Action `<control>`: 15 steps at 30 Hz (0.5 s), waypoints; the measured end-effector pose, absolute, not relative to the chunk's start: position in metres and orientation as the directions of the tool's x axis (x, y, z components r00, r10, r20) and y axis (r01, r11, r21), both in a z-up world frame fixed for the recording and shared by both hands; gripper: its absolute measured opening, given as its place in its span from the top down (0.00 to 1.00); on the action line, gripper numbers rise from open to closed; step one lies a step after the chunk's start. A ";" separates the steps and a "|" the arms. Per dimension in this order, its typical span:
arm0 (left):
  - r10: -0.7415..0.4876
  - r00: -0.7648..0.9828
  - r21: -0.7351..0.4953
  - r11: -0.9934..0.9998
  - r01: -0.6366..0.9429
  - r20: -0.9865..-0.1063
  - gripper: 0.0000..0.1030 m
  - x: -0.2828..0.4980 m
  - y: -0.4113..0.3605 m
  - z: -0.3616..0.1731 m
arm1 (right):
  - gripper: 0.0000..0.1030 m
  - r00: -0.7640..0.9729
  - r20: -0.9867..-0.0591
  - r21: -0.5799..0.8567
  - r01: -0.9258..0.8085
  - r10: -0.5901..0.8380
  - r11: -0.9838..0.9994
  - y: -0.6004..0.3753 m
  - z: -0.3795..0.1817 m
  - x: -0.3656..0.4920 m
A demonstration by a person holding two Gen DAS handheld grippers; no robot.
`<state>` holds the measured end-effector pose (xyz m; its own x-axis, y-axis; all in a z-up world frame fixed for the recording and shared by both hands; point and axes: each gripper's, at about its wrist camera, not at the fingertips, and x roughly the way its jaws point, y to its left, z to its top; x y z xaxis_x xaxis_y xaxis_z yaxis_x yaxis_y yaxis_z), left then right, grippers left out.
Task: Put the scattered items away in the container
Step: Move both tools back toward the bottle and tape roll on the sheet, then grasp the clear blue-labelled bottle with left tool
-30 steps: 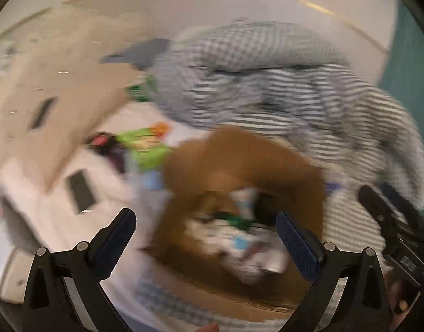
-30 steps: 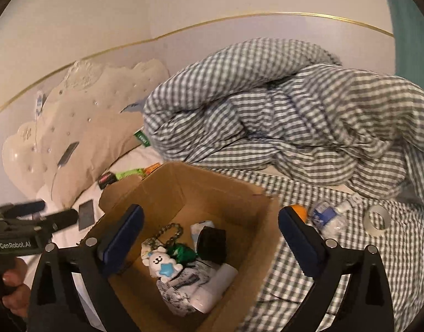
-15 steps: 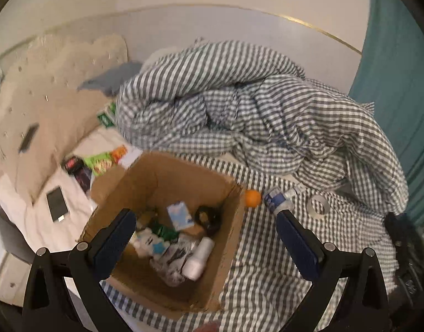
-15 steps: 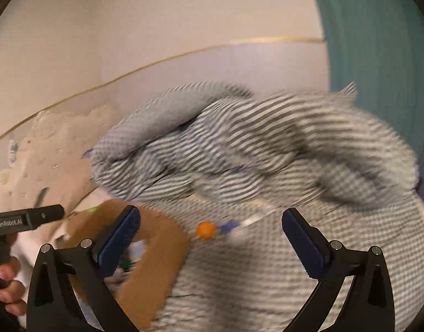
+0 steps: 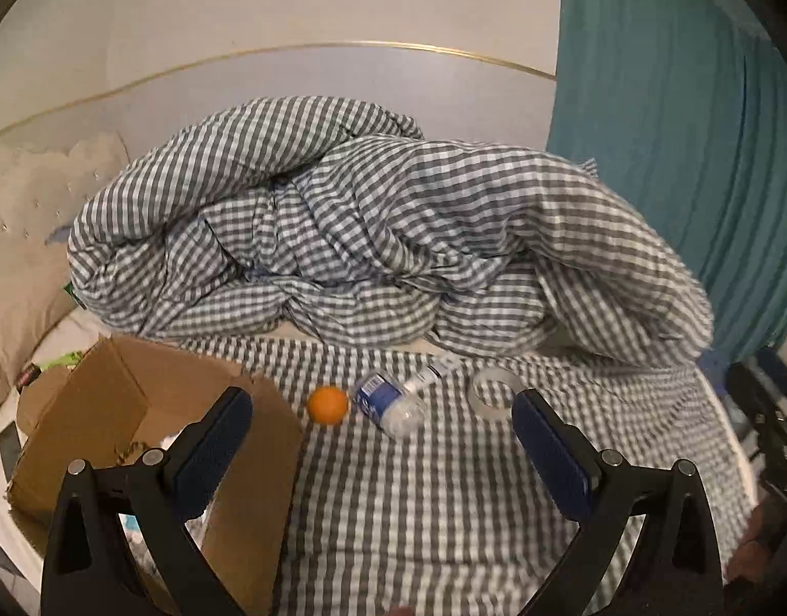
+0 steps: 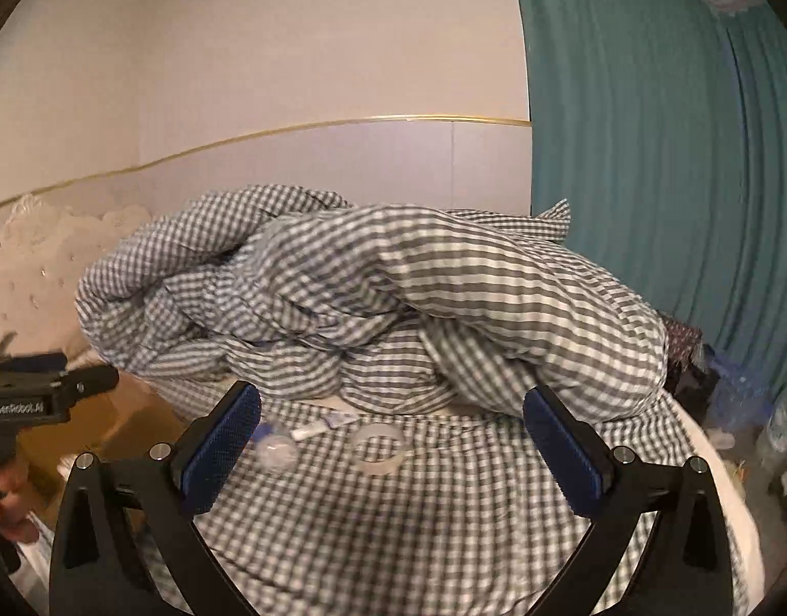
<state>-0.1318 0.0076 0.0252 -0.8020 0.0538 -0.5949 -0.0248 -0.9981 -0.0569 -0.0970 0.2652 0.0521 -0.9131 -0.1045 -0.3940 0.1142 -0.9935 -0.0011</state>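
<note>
Checked bedsheet [image 5: 419, 513]: one orange [image 5: 328, 404], one bottle [image 5: 391, 403], one tape roll [image 5: 493, 394]

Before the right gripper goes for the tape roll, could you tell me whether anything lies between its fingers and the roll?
Nothing visible does. The tape roll lies alone on the checked sheet, ahead of the open right gripper. The plastic bottle sits off to its left, and the rumpled duvet is behind it.
</note>
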 end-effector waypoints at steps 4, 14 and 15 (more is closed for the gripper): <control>0.063 -0.792 -0.079 -0.997 -0.019 -0.608 0.00 -0.152 0.017 0.002 | 0.00 -0.905 -0.408 0.004 0.128 -0.119 -0.992 0.277 0.031 -0.115; -0.092 -0.756 0.044 -0.996 0.083 -0.648 0.00 -0.204 0.026 -0.061 | 0.00 -0.874 -0.472 -0.062 0.161 -0.113 -0.985 0.266 -0.030 -0.165; -0.093 -0.764 0.047 -0.996 0.081 -0.639 0.00 -0.207 0.027 -0.066 | 0.00 -0.865 -0.487 -0.067 0.173 -0.119 -0.983 0.263 -0.038 -0.173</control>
<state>-0.2066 0.0267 -0.0662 -0.7637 -0.0926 -0.6389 0.0814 -0.9956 0.0469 -0.1729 0.2628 -0.0384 -0.8652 -0.1192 -0.4871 0.1730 -0.9826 -0.0668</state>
